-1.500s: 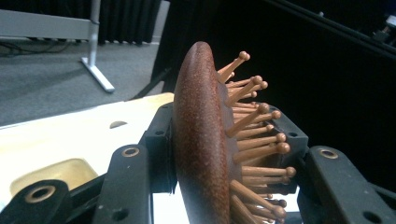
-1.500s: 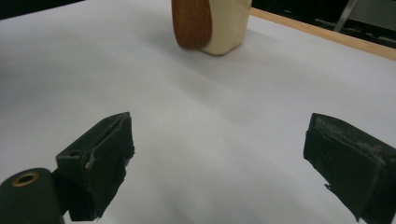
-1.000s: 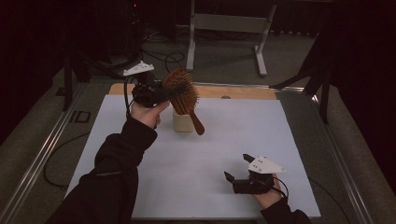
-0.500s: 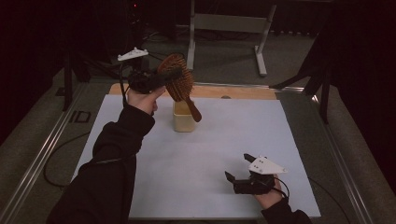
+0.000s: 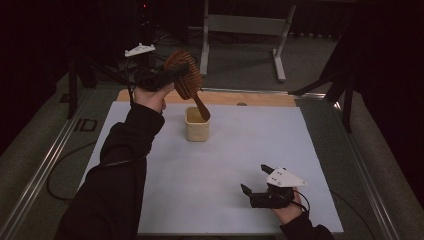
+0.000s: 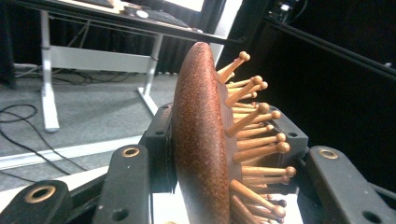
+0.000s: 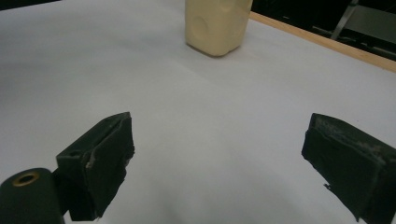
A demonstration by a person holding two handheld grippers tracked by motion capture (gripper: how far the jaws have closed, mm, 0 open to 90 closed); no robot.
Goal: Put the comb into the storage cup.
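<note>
A person sits at a table covered by a white mat [image 5: 220, 165], seen from above, with a hand-held gripper in each hand. The left gripper [image 5: 167, 79] is raised above the far left part of the mat and is clamped on the head of a wooden hairbrush [image 5: 186, 80]. The brush hangs tilted, its handle slanting down to the right so that the tip sits at the mouth of a cream-coloured cup [image 5: 197, 125] that stands upright on the far half of the mat. In the left gripper view, the hairbrush [image 6: 205, 140] is seen edge-on between the two black jaws: its smooth reddish-brown back faces left and its ball-tipped wooden bristles point right. The right gripper [image 5: 257, 187] rests low on the near right part of the mat, well apart from the cup, with its jaws spread wide and nothing between them. In the right gripper view, the cup [image 7: 217, 25] stands farther off on the white mat [image 7: 210, 121].
</note>
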